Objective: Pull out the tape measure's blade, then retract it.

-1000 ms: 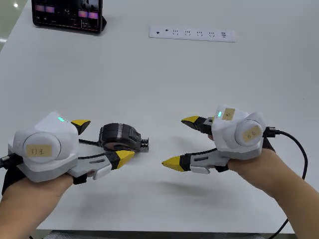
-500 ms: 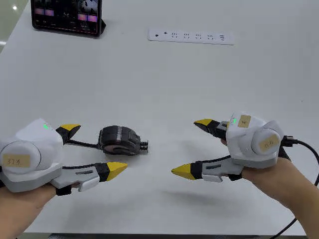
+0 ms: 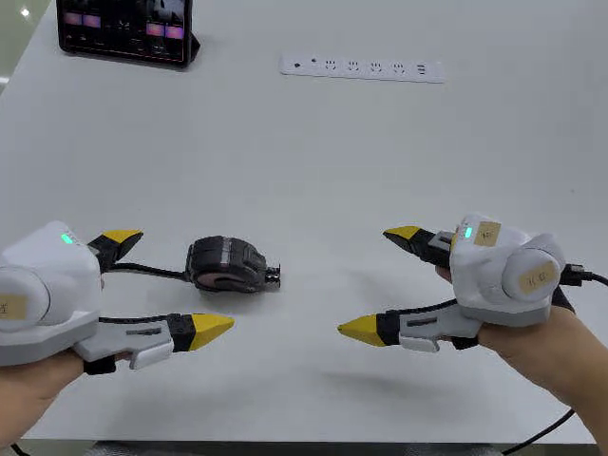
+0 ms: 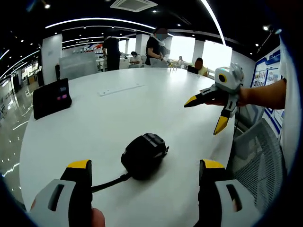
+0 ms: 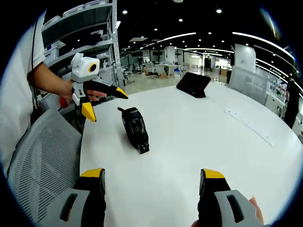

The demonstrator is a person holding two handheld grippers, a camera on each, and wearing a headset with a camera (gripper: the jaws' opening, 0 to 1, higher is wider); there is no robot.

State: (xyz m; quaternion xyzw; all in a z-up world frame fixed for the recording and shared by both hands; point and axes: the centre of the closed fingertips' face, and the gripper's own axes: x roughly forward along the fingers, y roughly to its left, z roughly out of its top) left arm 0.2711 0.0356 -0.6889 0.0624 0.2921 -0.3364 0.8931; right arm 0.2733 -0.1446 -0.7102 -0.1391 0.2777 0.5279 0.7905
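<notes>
- The left gripper has its jaws spread wide and holds nothing. It has pulled back to the left. A second ago its jaws sat around the tape.
- The tape lies on the white table, just past the left jaw tips, and nothing touches it. Its blade is in. It has not moved.
- The right gripper also has its jaws spread wide and empty. It has drifted right, farther from the tape.

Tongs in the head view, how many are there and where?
2. The left tongs are at lower left, open toward the tape measure; the right tongs are at lower right, open above the table. None seem hidden.
</notes>
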